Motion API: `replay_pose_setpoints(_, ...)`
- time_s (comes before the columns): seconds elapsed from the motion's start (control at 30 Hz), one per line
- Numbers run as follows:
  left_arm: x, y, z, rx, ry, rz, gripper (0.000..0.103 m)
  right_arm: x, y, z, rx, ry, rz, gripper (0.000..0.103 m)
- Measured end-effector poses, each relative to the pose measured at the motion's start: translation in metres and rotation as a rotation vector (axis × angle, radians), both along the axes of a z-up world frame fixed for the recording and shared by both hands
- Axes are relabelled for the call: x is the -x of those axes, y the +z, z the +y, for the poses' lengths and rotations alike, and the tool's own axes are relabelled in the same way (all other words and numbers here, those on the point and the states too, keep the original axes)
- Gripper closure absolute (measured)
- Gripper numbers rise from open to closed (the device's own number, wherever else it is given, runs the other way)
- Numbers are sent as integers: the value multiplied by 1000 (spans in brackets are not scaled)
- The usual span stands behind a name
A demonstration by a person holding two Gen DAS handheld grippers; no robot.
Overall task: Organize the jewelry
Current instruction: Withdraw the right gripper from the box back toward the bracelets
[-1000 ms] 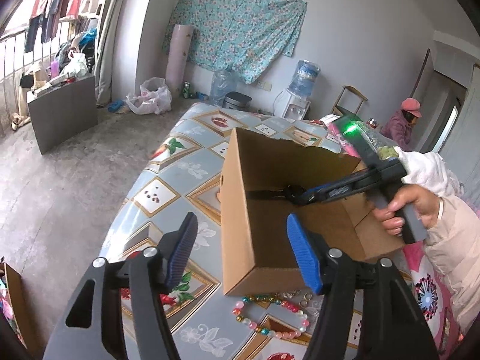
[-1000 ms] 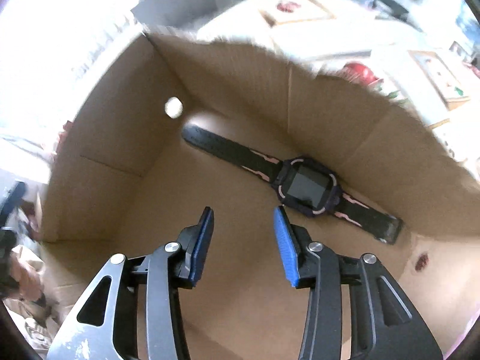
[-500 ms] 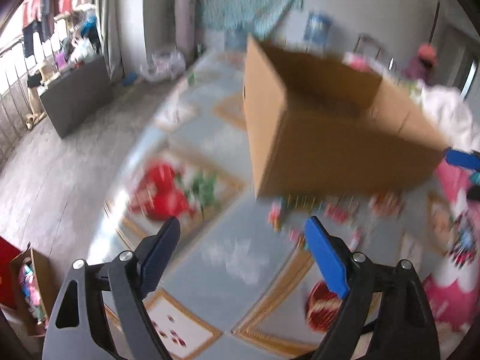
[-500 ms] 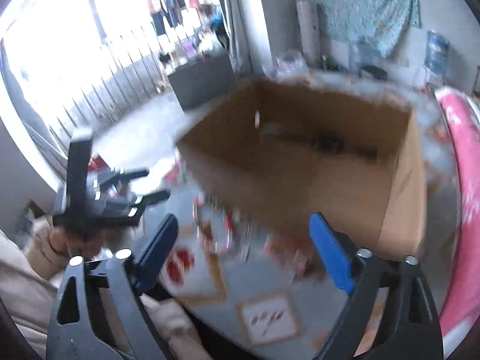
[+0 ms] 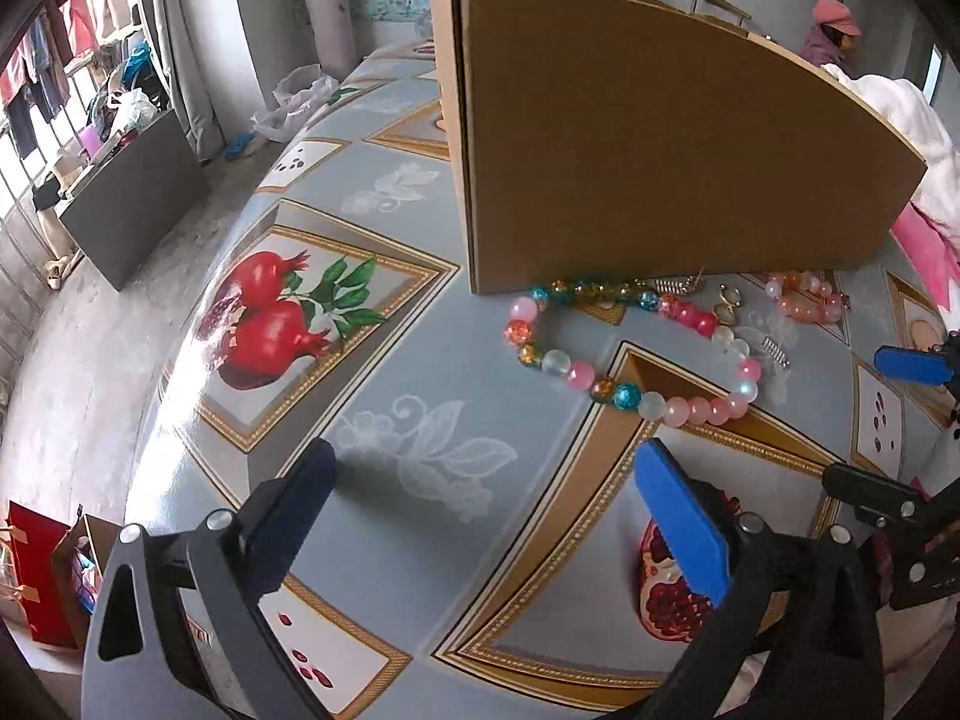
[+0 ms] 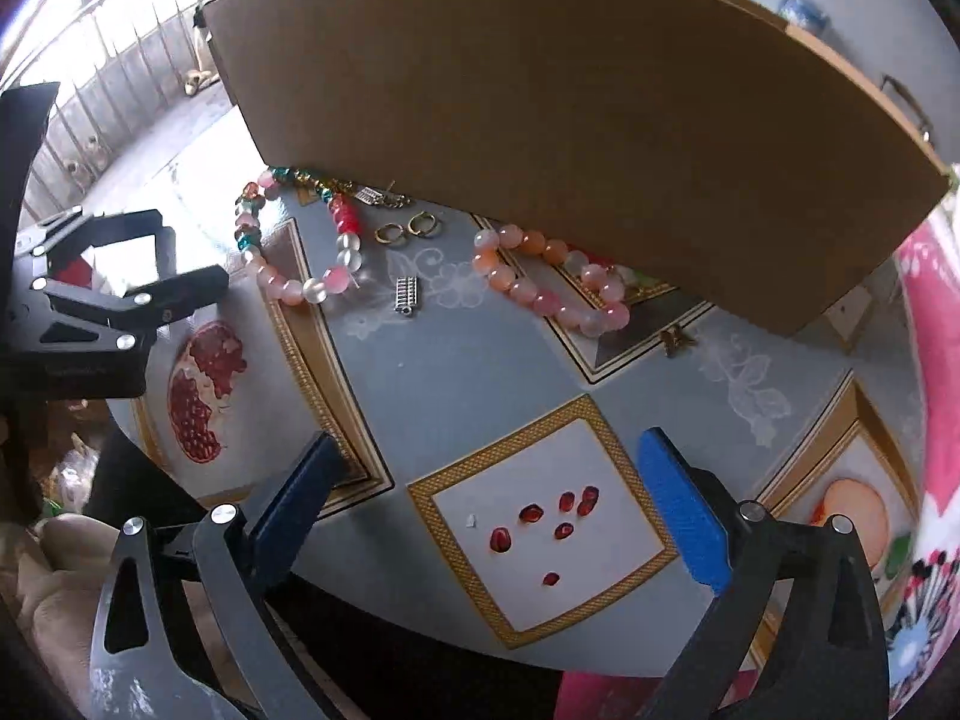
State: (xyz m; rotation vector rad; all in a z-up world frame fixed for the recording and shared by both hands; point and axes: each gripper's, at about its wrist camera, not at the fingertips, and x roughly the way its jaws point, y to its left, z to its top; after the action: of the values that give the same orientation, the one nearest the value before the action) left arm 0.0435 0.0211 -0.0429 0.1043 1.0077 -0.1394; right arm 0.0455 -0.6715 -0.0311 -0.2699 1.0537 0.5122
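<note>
Evidently much remains: both tongs, left (image 5: 486,516) and right (image 6: 486,492), have just been opening and hang empty, while the multicoloured bead necklace (image 5: 630,354) and peach bead bracelet (image 6: 549,282) lie on the surface beside the brown cardboard box (image 5: 660,138).

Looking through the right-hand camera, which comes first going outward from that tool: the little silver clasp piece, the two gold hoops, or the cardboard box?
Going out from the right tool:
1. Silver clasp piece, lying alone on the tablecloth, ahead and slightly left.
2. Gold hoops, just beyond it, side by side.
3. Cardboard box, farthest, standing across the back.
</note>
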Motion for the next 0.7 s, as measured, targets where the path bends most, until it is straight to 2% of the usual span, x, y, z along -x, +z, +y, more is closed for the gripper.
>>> replay_pose_setpoints(0.27,-3,3,4,-2,-10,-11,5,-16,-5,-3,-20,6,23,8)
replay_pose_setpoints(0.3,-1,3,4,-2,-15,-20,5,-26,-23,6,-37,-4,41,8)
replay_pose_setpoints(0.37,1,3,4,0,-19,-28,5,-28,-12,0,-130,-18,61,8)
replay_pose_setpoints(0.43,3,3,5,3,-27,-33,5,-27,6,1,-195,5,17,9)
replay_pose_setpoints(0.5,4,3,6,5,-37,-38,5,-26,17,4,-242,32,-11,15)
replay_pose_setpoints(0.57,5,4,6,7,-45,-40,5,-28,23,10,-296,59,7,22)
replay_pose_setpoints(0.63,5,4,6,10,-50,-43,5,-35,20,16,-341,70,57,32)
replay_pose_setpoints(0.7,5,4,7,13,-55,-47,5,-42,15,21,-357,65,97,48)
